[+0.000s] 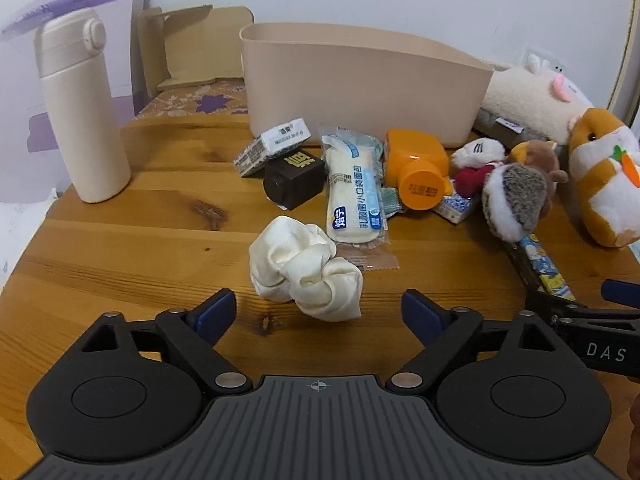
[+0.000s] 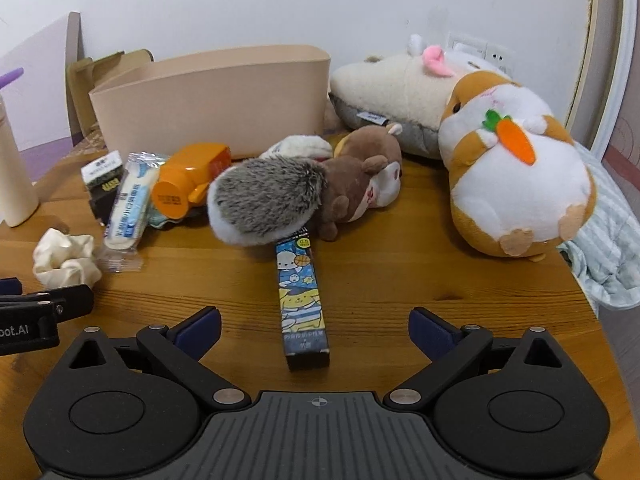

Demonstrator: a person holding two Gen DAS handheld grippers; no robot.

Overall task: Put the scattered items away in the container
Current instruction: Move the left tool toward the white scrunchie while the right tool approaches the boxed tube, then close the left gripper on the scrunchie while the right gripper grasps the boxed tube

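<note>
- My left claw (image 1: 318,312) stands wide with nothing pressed between its blue pads; the white scrunchie (image 1: 304,270) lies on the wooden counter (image 1: 120,248) just ahead of them, at the centre of the left wrist view.
- My right claw (image 2: 314,330) is wide as well. The near end of the long cartoon-printed box (image 2: 303,302) reaches in between its fingers, and neither pad touches it.
- The beige container (image 1: 360,88) stands at the back of the counter, upper centre in the left view and upper left in the right view. I can't see its floor from either camera.
- In front of the container, in the left view, lie a small white box (image 1: 276,146), a black box (image 1: 294,180), a wrapped bread snack (image 1: 354,196) and an orange bottle (image 1: 418,168) on its side, packed close together.
- Right of those, a grey hedgehog plush (image 2: 266,200) rests over the far end of the cartoon box, with a brown plush (image 2: 360,184) against it.
- A big hamster plush holding a carrot (image 2: 516,176) sits at the right of the right view, with a cream plush (image 2: 396,88) behind it.
- A cream flask (image 1: 80,108) stands upright at the left of the left view.
</note>
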